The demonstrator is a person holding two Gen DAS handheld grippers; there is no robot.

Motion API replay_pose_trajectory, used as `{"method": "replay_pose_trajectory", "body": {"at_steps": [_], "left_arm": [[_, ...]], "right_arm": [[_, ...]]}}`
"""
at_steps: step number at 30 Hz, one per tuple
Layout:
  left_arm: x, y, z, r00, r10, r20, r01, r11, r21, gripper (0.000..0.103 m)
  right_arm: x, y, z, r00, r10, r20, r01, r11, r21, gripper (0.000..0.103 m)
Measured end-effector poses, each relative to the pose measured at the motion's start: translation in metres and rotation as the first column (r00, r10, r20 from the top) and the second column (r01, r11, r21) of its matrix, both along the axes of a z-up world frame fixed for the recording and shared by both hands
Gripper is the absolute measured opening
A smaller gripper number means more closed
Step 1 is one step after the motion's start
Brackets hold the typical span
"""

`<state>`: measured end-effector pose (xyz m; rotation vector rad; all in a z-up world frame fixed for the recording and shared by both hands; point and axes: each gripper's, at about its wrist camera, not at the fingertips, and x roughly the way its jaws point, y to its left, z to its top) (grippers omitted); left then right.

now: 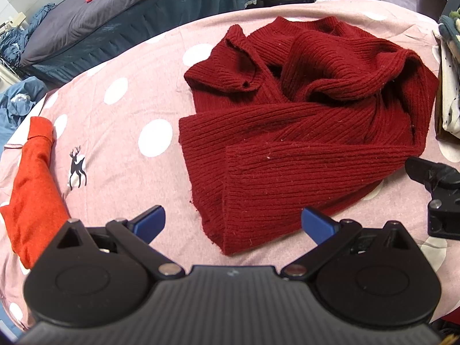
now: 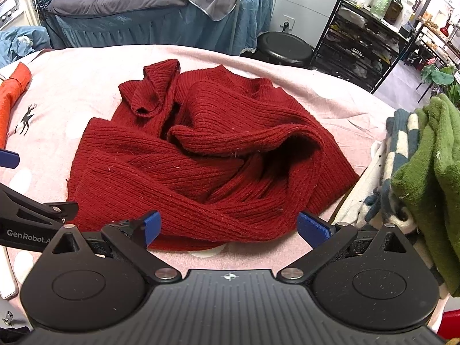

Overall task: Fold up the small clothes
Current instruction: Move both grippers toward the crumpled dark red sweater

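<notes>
With both the left hand-held gripper [image 1: 233,224] and right hand-held gripper [image 2: 228,228] wide and empty, the crumpled red sweater [image 2: 201,158] on the counter [image 1: 120,120] probably needs spreading flat before folding.

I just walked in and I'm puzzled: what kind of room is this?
Likely a massage or beauty treatment room, used here for folding clothes. A draped treatment bed stands behind, beside a round stool and a shelf of bottles. A red sweater lies crumpled in front.
</notes>
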<state>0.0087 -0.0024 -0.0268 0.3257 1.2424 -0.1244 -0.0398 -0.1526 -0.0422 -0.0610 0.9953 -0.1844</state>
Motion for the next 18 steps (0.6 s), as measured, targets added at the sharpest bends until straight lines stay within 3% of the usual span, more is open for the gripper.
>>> {"method": "replay_pose_trajectory", "body": {"at_steps": [18], "left_arm": [[0.024,0.004,-0.016,1.0,-0.001,-0.012,0.0,1.0,-0.017,0.103]], "right_arm": [[0.014,-0.004,-0.007,1.0,0.0,-0.016,0.0,1.0,0.014,0.103]]}}
